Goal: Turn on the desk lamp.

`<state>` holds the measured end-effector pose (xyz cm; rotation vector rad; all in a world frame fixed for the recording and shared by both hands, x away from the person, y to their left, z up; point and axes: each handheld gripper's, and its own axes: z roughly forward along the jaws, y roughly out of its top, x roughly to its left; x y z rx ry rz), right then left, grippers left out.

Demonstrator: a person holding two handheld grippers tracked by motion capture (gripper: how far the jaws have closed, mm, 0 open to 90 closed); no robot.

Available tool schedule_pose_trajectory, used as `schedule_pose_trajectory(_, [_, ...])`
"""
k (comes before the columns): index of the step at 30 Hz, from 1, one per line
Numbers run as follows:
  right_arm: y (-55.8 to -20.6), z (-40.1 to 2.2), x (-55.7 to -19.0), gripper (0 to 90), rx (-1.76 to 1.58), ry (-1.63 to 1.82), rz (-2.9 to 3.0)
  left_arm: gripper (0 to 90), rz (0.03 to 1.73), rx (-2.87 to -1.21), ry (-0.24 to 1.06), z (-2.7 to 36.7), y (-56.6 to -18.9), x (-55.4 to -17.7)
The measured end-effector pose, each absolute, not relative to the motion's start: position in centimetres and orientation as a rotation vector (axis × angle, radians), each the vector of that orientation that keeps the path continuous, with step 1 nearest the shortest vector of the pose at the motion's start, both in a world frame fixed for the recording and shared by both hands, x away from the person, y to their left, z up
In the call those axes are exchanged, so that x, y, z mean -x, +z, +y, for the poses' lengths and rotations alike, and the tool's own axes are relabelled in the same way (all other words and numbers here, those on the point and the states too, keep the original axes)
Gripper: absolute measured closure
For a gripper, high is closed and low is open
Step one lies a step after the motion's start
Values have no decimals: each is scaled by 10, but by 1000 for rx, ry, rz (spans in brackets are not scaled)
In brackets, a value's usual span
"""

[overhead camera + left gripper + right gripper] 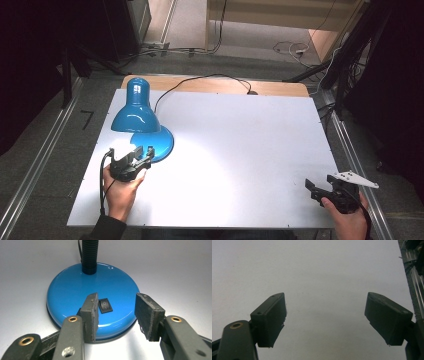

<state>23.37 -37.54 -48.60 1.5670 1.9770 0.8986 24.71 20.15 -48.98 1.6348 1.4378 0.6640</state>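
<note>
Hovering at the near rim of the lamp base, the left tool has its jaws parted to a moderate gap, nothing held. Left gripper view: one pad overlaps the base's top just beside the black rocker switch; the other pad hangs past the base's edge, over the table. Whether either pad touches the base, cannot tell. Black ribbed neck rises from the far side of the base.

High view: blue desk lamp stands at the table's far left, shade tilted down, a bright pool of light on the white table in front of it. Black cord runs from the lamp toward the far edge. Left tool sits right at the base's near side, hand behind it.

Right tool rests low at the near right corner, well apart from the lamp. Right gripper view: jaws spread wide, empty, bare table between them.
</note>
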Motion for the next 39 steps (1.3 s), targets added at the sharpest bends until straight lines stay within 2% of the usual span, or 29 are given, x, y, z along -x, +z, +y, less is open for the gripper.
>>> schedule_pose_trajectory(11, [-486,-375,-233,161,-1570,896,1974,483,1442,-1634,679,201,-485,-238])
schedule_pose_trajectory(39, [-486,-375,-234,161,-1569,895,1976,428,1451,-1625,687,202,-482,-223])
